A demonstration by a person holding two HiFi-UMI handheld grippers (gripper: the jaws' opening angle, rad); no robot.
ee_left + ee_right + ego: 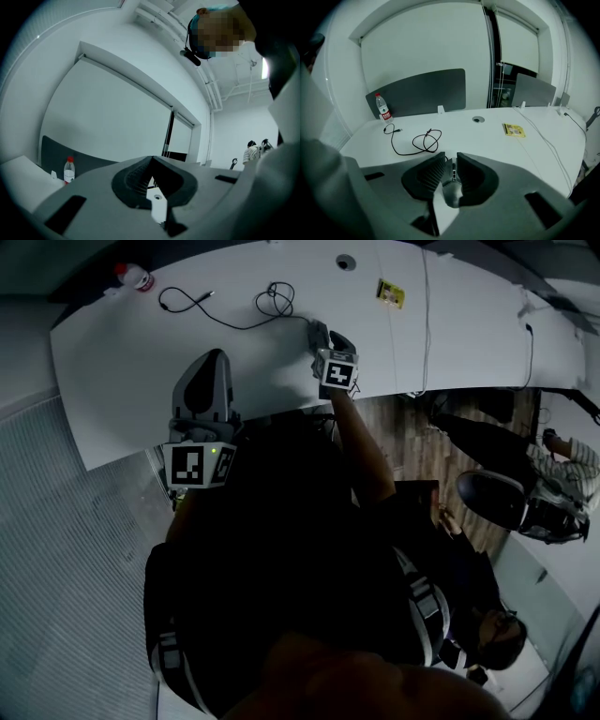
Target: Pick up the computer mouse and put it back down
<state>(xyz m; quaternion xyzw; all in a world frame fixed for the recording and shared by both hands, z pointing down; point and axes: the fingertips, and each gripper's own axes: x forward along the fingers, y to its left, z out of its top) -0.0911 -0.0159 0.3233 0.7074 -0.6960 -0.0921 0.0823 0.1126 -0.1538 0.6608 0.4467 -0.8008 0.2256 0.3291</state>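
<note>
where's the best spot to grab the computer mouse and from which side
By its two long flanks, from above its rear end, as the right gripper holds the mouse now. The body is narrow across, so it fits between the pads, and its cable leaves the front, so a rear approach stays clear of it.

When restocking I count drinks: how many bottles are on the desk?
1: the bottle stands at the desk's far left corner, by the grey screen. None seems hidden.
</note>
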